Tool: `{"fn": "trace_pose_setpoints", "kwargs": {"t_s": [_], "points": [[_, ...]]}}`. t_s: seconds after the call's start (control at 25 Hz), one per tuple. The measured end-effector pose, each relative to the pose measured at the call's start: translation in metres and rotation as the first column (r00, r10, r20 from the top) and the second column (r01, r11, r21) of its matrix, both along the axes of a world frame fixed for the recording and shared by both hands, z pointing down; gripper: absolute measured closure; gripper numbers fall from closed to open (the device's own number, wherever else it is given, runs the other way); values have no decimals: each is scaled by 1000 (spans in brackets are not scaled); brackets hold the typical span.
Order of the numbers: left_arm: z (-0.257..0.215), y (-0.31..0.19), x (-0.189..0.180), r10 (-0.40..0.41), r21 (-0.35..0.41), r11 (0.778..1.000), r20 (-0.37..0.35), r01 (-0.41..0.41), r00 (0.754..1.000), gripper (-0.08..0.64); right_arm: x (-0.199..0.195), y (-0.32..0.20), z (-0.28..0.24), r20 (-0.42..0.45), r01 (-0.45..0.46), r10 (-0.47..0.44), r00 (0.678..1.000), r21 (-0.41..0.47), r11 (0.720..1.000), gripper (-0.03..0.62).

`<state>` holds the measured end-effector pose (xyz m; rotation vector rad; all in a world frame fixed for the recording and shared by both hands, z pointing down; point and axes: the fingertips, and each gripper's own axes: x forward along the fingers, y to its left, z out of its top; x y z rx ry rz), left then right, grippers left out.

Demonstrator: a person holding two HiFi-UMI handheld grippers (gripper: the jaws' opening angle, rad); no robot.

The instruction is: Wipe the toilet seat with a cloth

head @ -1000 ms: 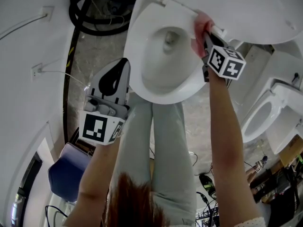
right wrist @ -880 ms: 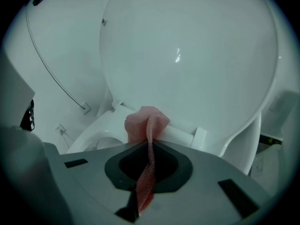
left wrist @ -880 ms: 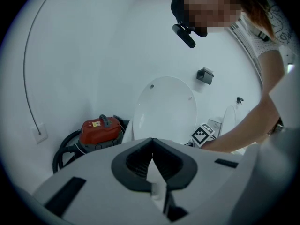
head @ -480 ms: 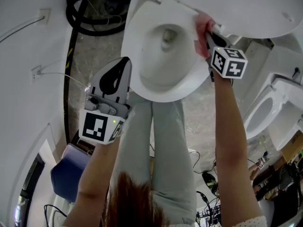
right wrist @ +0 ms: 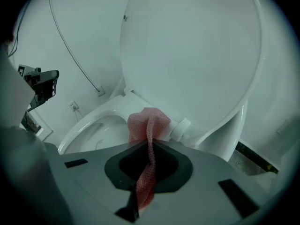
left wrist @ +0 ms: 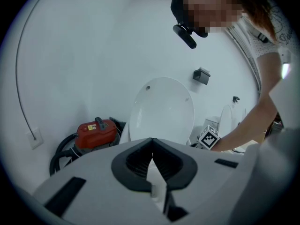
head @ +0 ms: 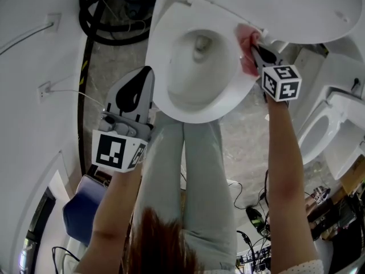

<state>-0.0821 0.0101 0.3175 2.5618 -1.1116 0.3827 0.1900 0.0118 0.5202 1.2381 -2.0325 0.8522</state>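
Observation:
The white toilet seat [head: 171, 84] is down around the bowl, and its lid [head: 274, 7] stands raised behind it. A pink cloth [head: 247, 47] lies on the seat's right rim near the hinge. My right gripper [head: 255, 49] is shut on that cloth. In the right gripper view the cloth [right wrist: 149, 125] runs up between the jaws of the right gripper [right wrist: 149, 143] and bunches against the seat [right wrist: 89, 121] below the lid [right wrist: 187, 55]. My left gripper [head: 147, 76] hangs left of the bowl, off the seat. The left gripper [left wrist: 151, 140] is shut and holds nothing.
A red vacuum [left wrist: 96, 131] with a black hose [head: 108, 24] stands left of the toilet by the wall. A second toilet [head: 319, 136] is at the right. A blue bag [head: 85, 201] and floor cables [head: 251, 216] lie behind my legs.
My right gripper has slid the pink cloth slightly rightward and nearer along the seat's right rim. The left gripper has barely moved.

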Motion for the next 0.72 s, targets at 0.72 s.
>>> {"fn": "trace_pose_setpoints", "kwargs": {"t_s": [0.72], "points": [[4,12,13,26,-10,1000,1,-26,1000,558,8,46,4,18,132,-131,991,-25,991,571]]}}
